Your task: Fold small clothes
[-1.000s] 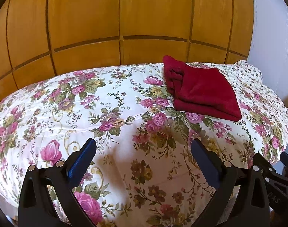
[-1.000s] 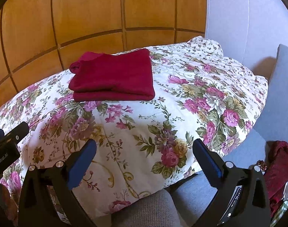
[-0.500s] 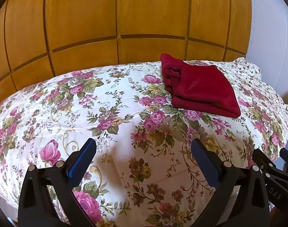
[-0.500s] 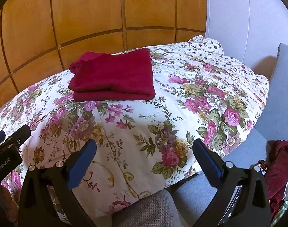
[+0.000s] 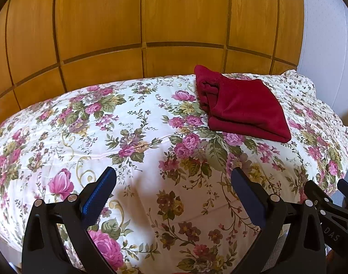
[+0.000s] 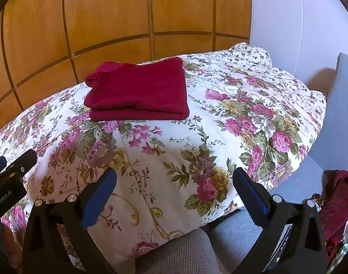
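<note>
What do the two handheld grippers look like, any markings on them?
Both the left gripper and right gripper are matte black with angular arms, silver rivets and blue ribbed finger pads. White lettering marks their bodies: "GenRobot.AI" on the left, "DAS" on the right.

- In the left wrist view, the folded red garment (image 5: 242,107) and the flowered quilt (image 5: 139,141) slid slightly lower and to the left over the last second.
- In the right wrist view, the left gripper (image 6: 9,182) at the left edge rose a little higher.
</note>
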